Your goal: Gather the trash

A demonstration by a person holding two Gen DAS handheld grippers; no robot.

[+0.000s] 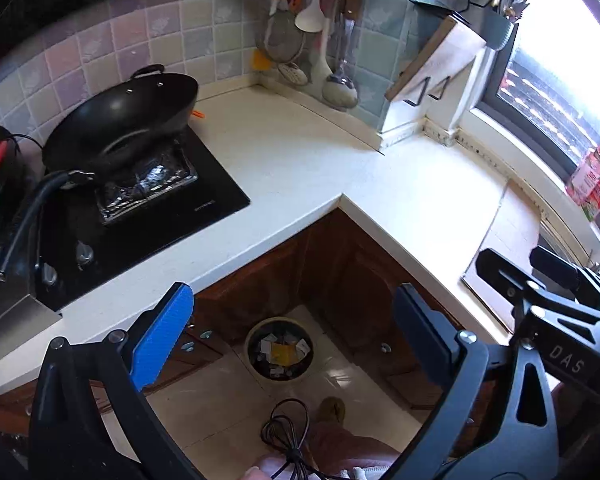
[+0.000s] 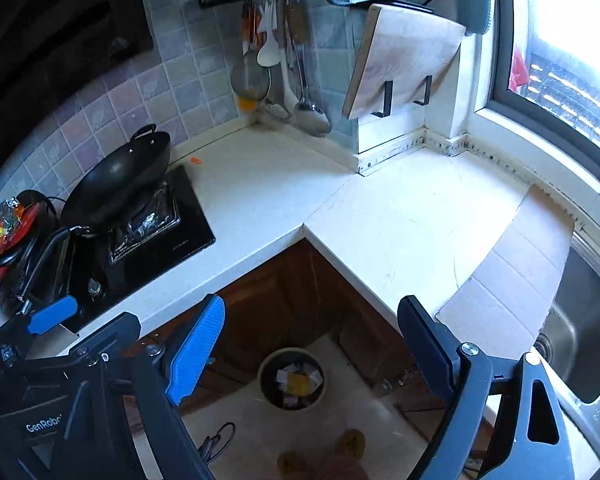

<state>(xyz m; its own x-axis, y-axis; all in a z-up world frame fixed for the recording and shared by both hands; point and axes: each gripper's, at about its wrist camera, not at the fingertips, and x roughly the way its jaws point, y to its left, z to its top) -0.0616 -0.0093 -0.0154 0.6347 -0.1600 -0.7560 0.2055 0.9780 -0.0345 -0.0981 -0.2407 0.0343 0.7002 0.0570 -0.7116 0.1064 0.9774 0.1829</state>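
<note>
Both pairs of fingers [image 1: 162,340] are spread wide, nothing between them, above the white counter [image 2: 400,216]. Below on the floor [image 2: 260,428] stands the bin [image 2: 292,378], paper scraps [image 2: 298,382] inside.

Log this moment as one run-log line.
left gripper open, empty | right gripper open, empty | trash bin holds scraps | counter

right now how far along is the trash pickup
Mostly done, it seems. The bin on the floor already holds paper scraps and a yellow wrapper. Nothing is in hand: the left tool and right tool are both open and empty above it. What looks left is a small orange scrap on the counter beside the wok.
</note>
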